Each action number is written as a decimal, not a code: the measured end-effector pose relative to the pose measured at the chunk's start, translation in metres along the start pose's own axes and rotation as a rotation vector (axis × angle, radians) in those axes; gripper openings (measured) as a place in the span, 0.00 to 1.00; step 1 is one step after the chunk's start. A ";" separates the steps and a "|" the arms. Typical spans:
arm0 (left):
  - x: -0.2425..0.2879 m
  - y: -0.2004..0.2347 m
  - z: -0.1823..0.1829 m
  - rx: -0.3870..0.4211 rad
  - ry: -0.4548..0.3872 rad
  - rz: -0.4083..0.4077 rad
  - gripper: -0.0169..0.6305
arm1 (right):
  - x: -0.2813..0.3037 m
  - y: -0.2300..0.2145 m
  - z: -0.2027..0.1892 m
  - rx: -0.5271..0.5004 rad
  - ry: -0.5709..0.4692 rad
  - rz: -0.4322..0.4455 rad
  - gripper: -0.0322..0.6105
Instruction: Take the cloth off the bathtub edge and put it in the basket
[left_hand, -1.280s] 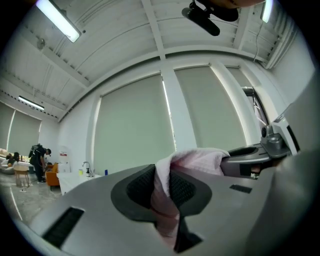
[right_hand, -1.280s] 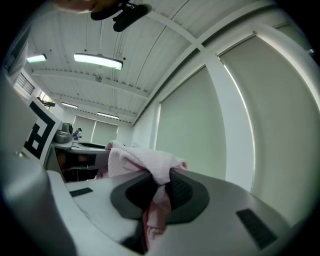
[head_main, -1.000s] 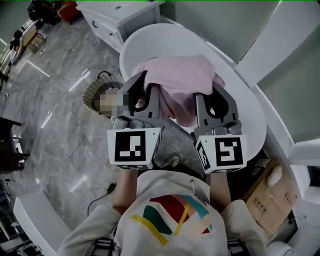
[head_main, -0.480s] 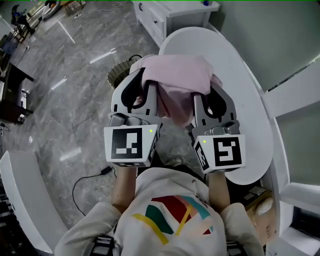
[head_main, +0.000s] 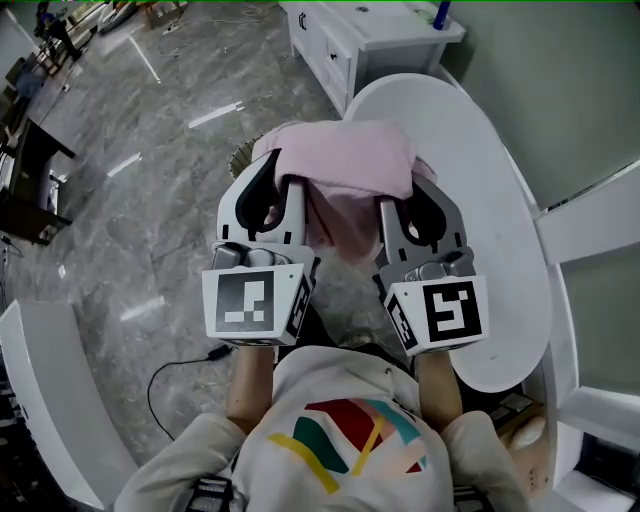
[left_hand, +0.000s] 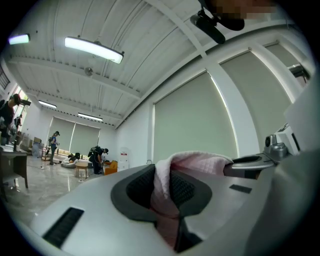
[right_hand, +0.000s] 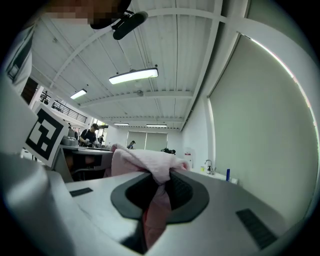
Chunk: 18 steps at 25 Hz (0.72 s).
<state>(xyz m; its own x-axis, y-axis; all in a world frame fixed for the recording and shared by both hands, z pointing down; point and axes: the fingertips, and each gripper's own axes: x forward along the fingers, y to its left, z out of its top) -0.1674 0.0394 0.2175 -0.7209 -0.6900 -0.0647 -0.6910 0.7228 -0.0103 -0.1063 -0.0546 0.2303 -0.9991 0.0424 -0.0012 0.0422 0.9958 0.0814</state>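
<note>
Left hand-held gripper (head_main: 283, 183): jaws clamped on left edge of pink cloth (head_main: 345, 160). Cloth held up, spanning both grippers, over the white bathtub (head_main: 490, 220) rim and floor. Right hand-held gripper (head_main: 402, 196): jaws pinching cloth's right edge

Bright ceiling strip lights (left_hand: 94, 50); floor (head_main: 130, 230) glare; fisheye edges dark (vignetted).

Large open studio or lab hall, fitted out as a mock bathroom. A white bathtub (head_main: 480, 220), white cabinet (head_main: 340, 50) and grey marble-look floor (head_main: 150, 220) are seen. Ceiling strip lights (left_hand: 94, 50), tall blinded windows (left_hand: 195, 125) and people (left_hand: 96, 159) among distant furniture are shown.
</note>
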 end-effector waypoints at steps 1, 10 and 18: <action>0.007 0.008 0.000 -0.015 -0.007 -0.006 0.13 | 0.010 0.000 0.002 -0.002 -0.002 -0.003 0.13; 0.101 0.085 0.005 -0.046 -0.044 -0.051 0.13 | 0.124 -0.010 0.016 -0.024 -0.009 -0.033 0.13; 0.183 0.174 0.021 -0.018 -0.074 -0.094 0.13 | 0.244 -0.007 0.038 -0.047 -0.032 -0.046 0.13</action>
<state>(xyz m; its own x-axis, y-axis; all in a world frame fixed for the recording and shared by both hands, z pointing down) -0.4185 0.0400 0.1833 -0.6477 -0.7494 -0.1374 -0.7563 0.6542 -0.0022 -0.3501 -0.0485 0.1910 -0.9993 -0.0004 -0.0383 -0.0053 0.9919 0.1269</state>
